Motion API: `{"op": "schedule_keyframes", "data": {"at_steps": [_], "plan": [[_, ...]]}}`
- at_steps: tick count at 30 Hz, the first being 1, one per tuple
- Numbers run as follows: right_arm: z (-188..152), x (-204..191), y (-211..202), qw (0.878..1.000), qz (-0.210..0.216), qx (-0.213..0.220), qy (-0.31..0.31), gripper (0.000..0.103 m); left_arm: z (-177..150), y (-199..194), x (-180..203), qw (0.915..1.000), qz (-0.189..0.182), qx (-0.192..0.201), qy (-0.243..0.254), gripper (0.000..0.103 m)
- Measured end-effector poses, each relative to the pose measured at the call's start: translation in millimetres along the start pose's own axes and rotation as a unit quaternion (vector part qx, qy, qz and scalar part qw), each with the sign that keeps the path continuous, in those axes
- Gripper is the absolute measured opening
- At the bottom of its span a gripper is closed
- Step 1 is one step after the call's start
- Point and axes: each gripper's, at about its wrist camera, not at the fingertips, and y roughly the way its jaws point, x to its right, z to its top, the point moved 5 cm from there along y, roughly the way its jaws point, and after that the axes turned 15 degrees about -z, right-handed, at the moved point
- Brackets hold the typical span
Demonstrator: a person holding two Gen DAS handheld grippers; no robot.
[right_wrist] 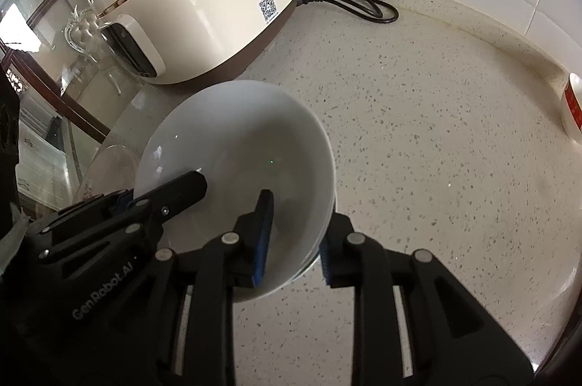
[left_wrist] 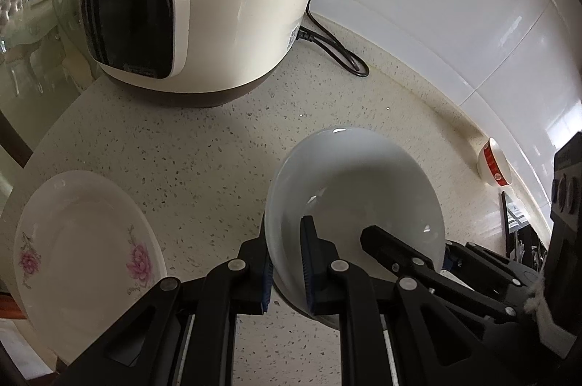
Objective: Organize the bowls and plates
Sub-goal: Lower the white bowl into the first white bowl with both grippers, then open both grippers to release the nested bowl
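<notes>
My left claw (left_wrist: 287, 267) grips the white bowl (left_wrist: 354, 189); right claw (right_wrist: 293, 242) loosely straddles its rim. Floral plate (left_wrist: 85, 240) at nine o'clock, red-banded bowl (left_wrist: 494, 167) at three, both unsorted.

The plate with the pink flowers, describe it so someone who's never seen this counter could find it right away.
Start at the big cream rice cooker standing on the speckled countertop. In front of it and to its left, at the counter's edge, lies the flowered plate, shallow and cream. Its pink blossoms set it apart from the plain white bowl and the red-banded bowl by the wall.

Left gripper (left_wrist: 287, 267) clamped tight, right gripper (right_wrist: 293, 242) jaws slightly apart, both angled downward
</notes>
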Motion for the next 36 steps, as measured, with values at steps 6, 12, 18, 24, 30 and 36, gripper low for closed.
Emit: {"op": "schedule_keyframes", "data": {"at_steps": [6,12,18,24,30,36], "plan": [[-3,0,-5,1.0,0.007,-0.022,0.005,0.027,-1,2,-4,0.9997,-0.013,-0.017,-0.012,0.017],[-4,2,-8,0.999,0.019,-0.026,0.015,0.029,-2,0,-6,0.9994,-0.023,-0.022,-0.01,0.017],[1,5,-19,0.999,0.028,-0.007,0.015,0.053,-1,-2,-4,0.9997,-0.019,-0.016,0.007,0.014],[-2,30,-11,0.996,0.042,-0.022,0.071,0.053,0,-3,-4,0.9995,-0.02,-0.023,0.002,0.02],[-7,42,-3,0.992,0.052,-0.036,0.107,0.053,8,-14,-9,0.9998,0.0,-0.011,-0.015,0.055],[-13,56,1,0.985,0.074,-0.045,0.153,0.055,23,-34,-21,0.9981,-0.024,0.036,-0.044,0.062]]}}
